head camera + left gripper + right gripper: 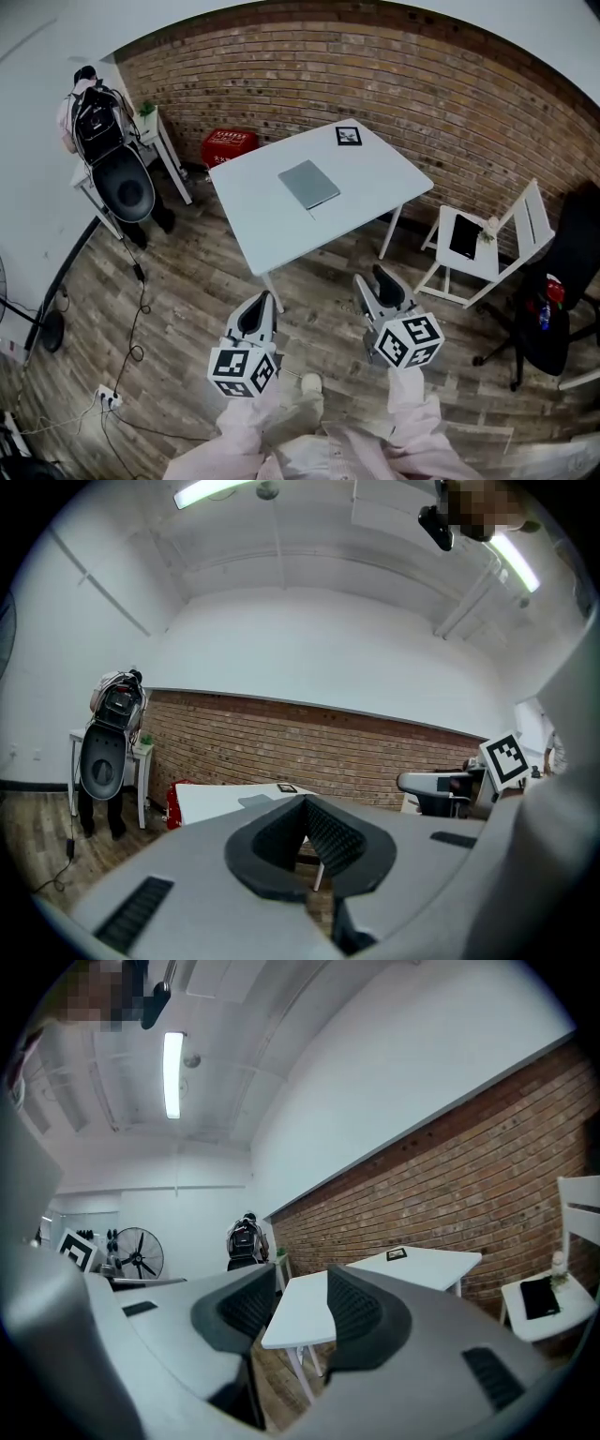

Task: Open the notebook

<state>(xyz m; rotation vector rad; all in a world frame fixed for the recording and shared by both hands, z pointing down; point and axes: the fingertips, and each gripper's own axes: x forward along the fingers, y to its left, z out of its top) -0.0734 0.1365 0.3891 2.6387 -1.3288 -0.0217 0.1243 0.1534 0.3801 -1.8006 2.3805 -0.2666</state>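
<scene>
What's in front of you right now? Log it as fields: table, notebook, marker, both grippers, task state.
table: white table, standing in front of the brick wall
notebook: grey notebook, closed, flat near the table's middle
marker: black-and-white square tag at the table's far corner
left: left gripper, jaw tips together, nothing held, short of the table
right: right gripper, jaws apart, empty, short of the table
task state: notebook untouched, not yet opened

White table [267, 225], closed grey notebook [309, 184] lying near its middle, square marker card [349, 135] at far corner
</scene>
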